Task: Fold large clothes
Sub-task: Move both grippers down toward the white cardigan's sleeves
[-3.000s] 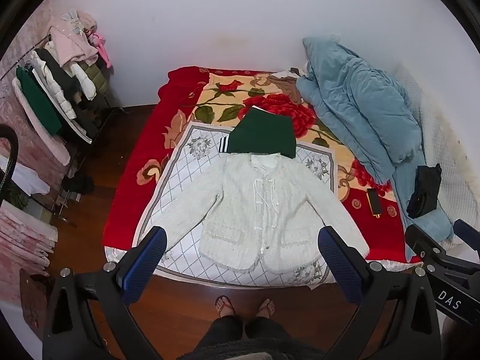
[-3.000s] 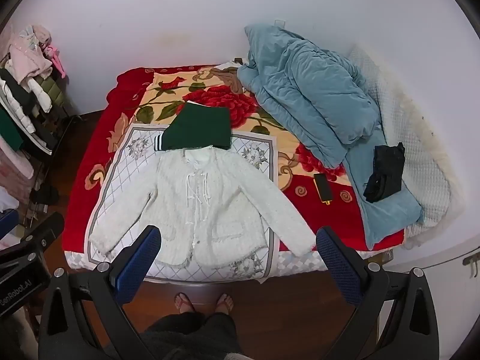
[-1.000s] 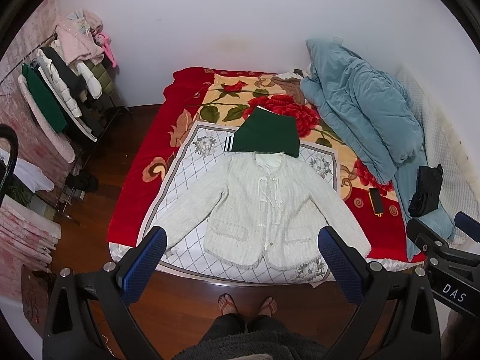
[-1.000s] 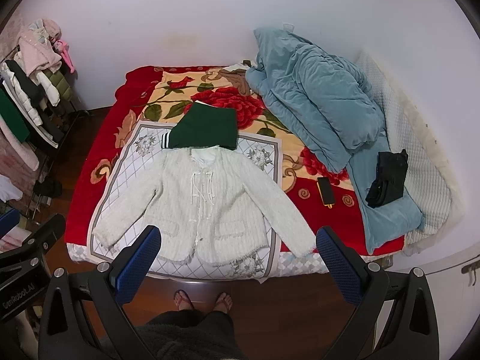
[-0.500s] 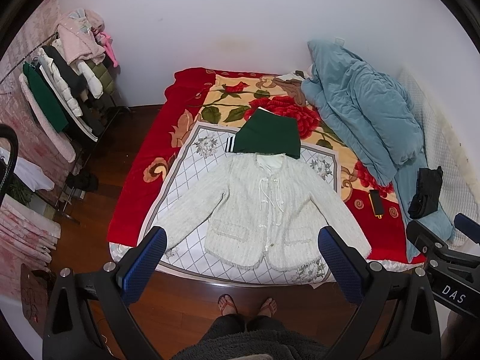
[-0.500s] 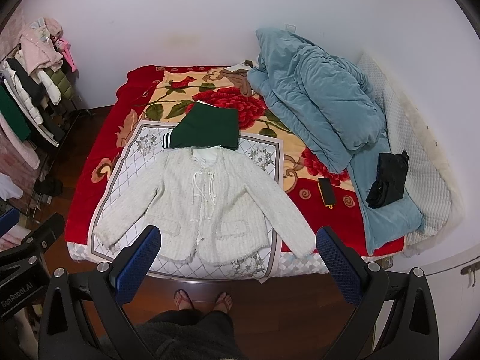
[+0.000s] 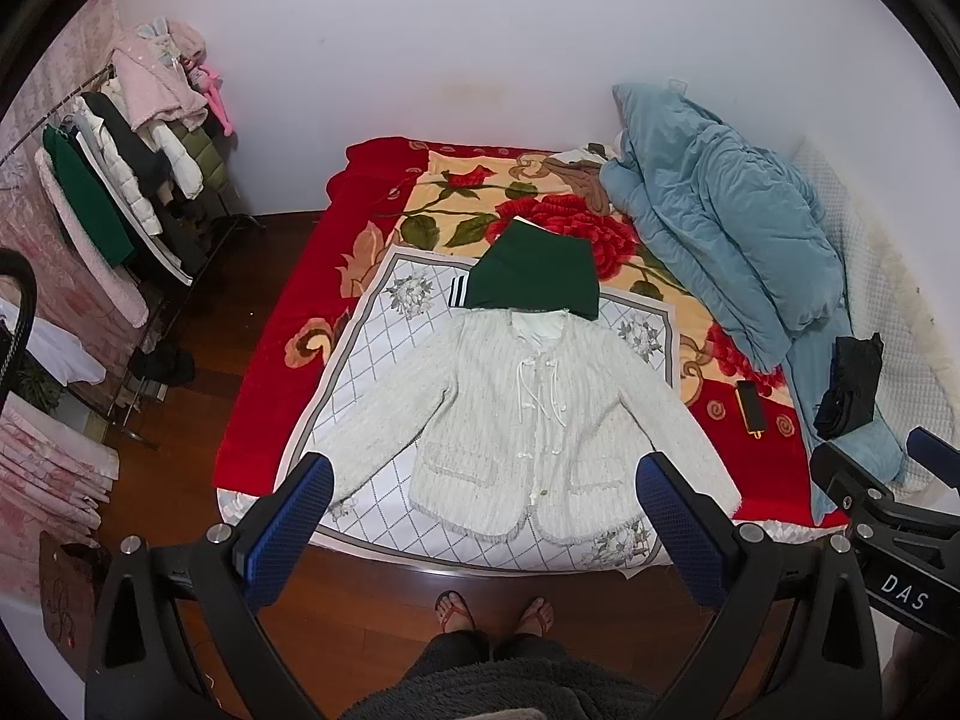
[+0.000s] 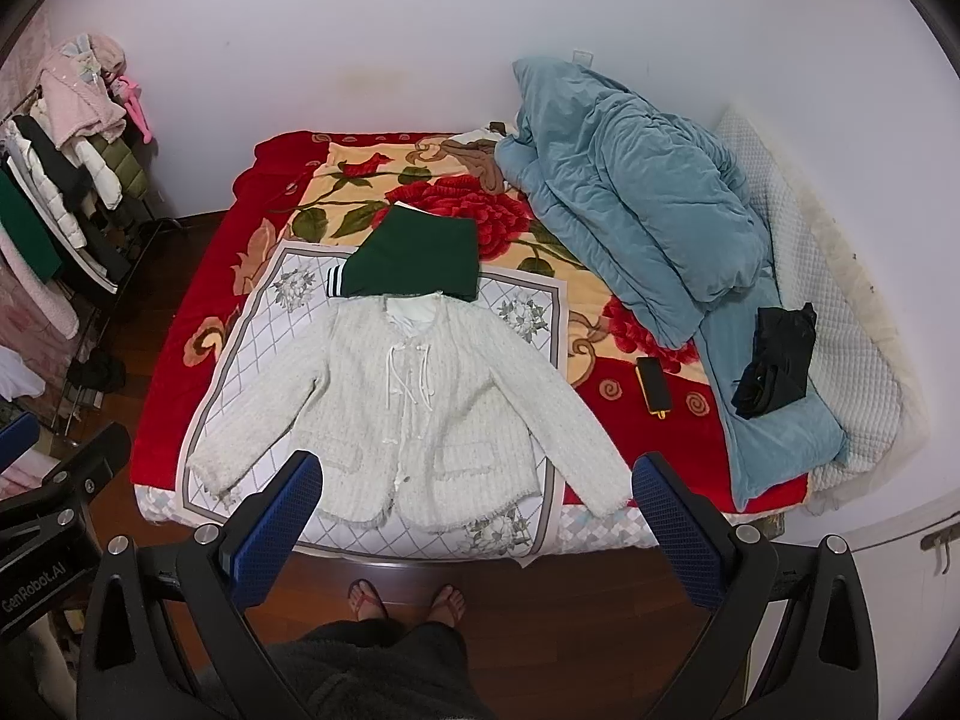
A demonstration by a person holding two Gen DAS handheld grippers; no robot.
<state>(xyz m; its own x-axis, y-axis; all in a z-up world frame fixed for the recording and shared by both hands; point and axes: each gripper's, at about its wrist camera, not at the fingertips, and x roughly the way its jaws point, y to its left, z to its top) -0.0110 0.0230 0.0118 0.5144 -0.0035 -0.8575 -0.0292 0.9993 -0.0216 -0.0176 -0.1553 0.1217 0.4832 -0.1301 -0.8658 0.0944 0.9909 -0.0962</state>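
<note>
On the bed ahead, the white jacket lies flat, sleeves spread, collar touching a folded green garment. Above the floor I hold my left gripper and right gripper, both spread wide, gripping nothing.

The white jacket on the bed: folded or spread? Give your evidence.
Spread. The white jacket lies flat, front up, both sleeves angled outward, hem at the bed's near edge.
</note>
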